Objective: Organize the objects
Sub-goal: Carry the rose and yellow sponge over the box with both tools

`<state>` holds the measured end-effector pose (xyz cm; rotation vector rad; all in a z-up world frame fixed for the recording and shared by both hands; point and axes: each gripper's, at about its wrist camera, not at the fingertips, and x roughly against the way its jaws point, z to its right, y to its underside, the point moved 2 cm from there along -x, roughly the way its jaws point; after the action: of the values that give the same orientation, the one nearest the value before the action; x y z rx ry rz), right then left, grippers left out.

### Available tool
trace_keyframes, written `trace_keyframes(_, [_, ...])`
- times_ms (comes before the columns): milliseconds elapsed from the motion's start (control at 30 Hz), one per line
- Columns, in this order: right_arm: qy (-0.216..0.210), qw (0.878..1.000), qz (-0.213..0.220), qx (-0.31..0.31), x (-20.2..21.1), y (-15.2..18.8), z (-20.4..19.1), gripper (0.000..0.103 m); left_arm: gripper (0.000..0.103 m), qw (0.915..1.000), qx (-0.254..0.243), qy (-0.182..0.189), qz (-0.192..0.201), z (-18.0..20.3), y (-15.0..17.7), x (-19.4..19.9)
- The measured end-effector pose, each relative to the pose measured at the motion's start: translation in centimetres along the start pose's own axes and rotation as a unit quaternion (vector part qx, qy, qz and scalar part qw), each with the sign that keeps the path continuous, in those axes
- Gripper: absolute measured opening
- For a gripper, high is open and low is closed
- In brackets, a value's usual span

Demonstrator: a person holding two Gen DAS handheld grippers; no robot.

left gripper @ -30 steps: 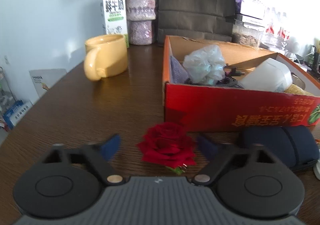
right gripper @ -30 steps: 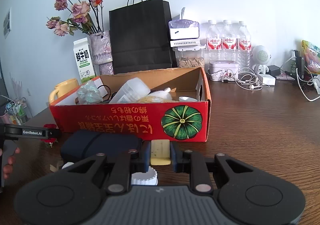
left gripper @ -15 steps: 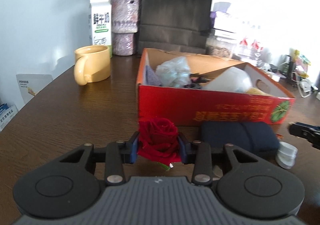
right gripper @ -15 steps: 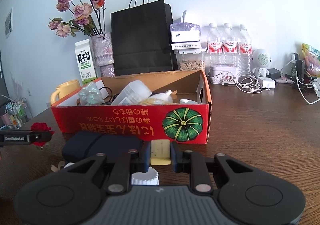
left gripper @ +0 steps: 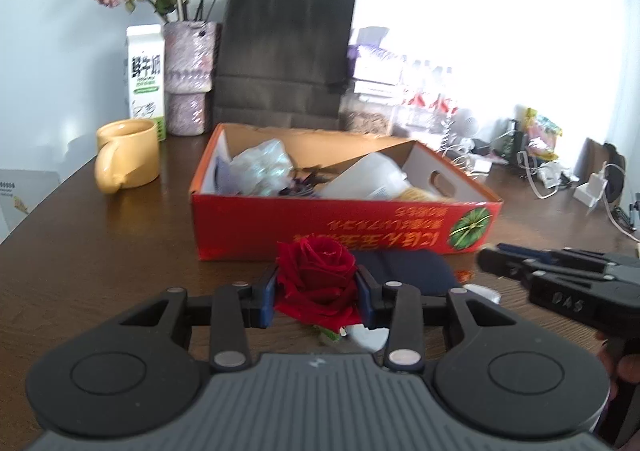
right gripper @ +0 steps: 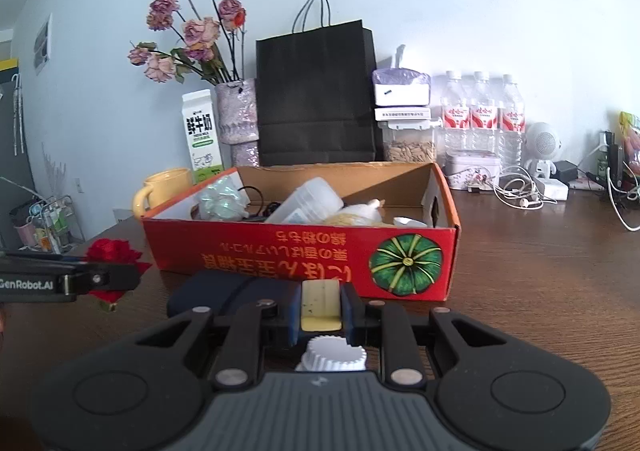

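My left gripper (left gripper: pixel 317 291) is shut on a red rose (left gripper: pixel 316 275), held a little above the brown table in front of the red cardboard box (left gripper: pixel 344 227). From the right wrist view the rose (right gripper: pixel 110 251) and the left gripper (right gripper: pixel 80 281) show at the far left. My right gripper (right gripper: pixel 322 311) is shut on a pale yellow flat block (right gripper: pixel 321 299), just short of the box's front wall (right gripper: pixel 280 251). A dark blue pouch (right gripper: pixel 212 291) lies against that wall. A white ribbed cap (right gripper: pixel 334 355) sits under the right gripper.
The box holds a crumpled plastic bag (left gripper: pixel 262 167), a white bottle (left gripper: pixel 368 179) and other items. Behind it stand a yellow mug (left gripper: pixel 128 155), a milk carton (left gripper: pixel 146 79), a vase of dried flowers (left gripper: pixel 188 79) and a black paper bag (left gripper: pixel 284 59). Water bottles (right gripper: pixel 484 119) and cables (right gripper: pixel 520 195) crowd the back right.
The left gripper closed on the rose, lifted it off the table and carried it right along the box front. The right gripper kept its hold on the yellow block.
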<state>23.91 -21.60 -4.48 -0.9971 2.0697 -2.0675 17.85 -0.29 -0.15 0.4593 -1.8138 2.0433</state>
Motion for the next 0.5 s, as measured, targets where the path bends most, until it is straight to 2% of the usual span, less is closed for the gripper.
trace_keyframes(233, [-0.011,1.000,0.008,0.011,0.2,-0.7,-1.4,0.020,0.039,0.9999,-0.001,0.009,0.009,0.9,-0.7,-0.3])
trace_keyframes(500, [-0.010,0.999,0.029,0.035,-0.8,-3.2,-2.5,0.020,0.039,0.9991,-0.007,0.022,0.037,1.7,-3.5,-1.2])
